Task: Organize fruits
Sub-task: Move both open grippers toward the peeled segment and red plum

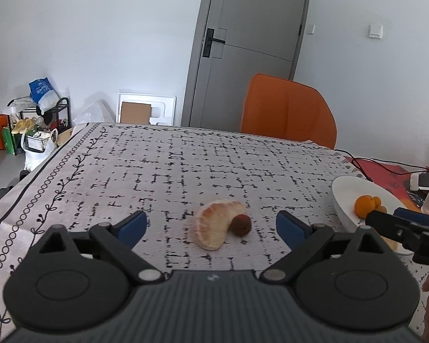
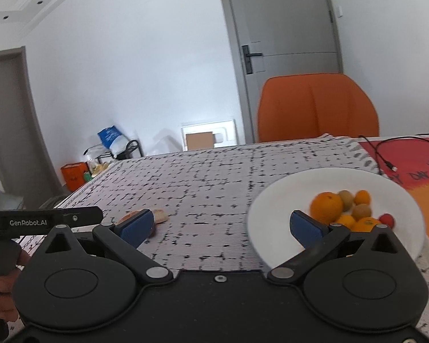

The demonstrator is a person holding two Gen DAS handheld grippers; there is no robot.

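We take the white plate [image 2: 271, 200] as our landmark. It already holds a pile of oranges [image 2: 327, 207] and smaller fruit, among them brownish kiwis [image 2: 361, 211] and one small red piece.

Two fruits are not on it. A peeled pomelo segment [image 1: 217, 227] and a small red lychee [image 1: 240, 225] lie on the patterned tablecloth [image 1: 186, 165], well to the left of the plate and touching each other, the lychee on the plate-facing side of the segment.

Our left gripper [image 1: 211, 225] hangs just in front of this pair, its jaws spread wide with nothing between the pads; both fruits sit straight ahead in the gap. The segment's long axis curves from upper right to lower left, roughly along our line of approach, so the fingers would close across its narrow width.

Our right gripper [image 2: 221, 225] is also wide open and empty, at the plate's left rim, with its right finger over the plate.

We judge the left hand to be the nearer one for the loose fruit, and the carry would then go rightward to the plate.
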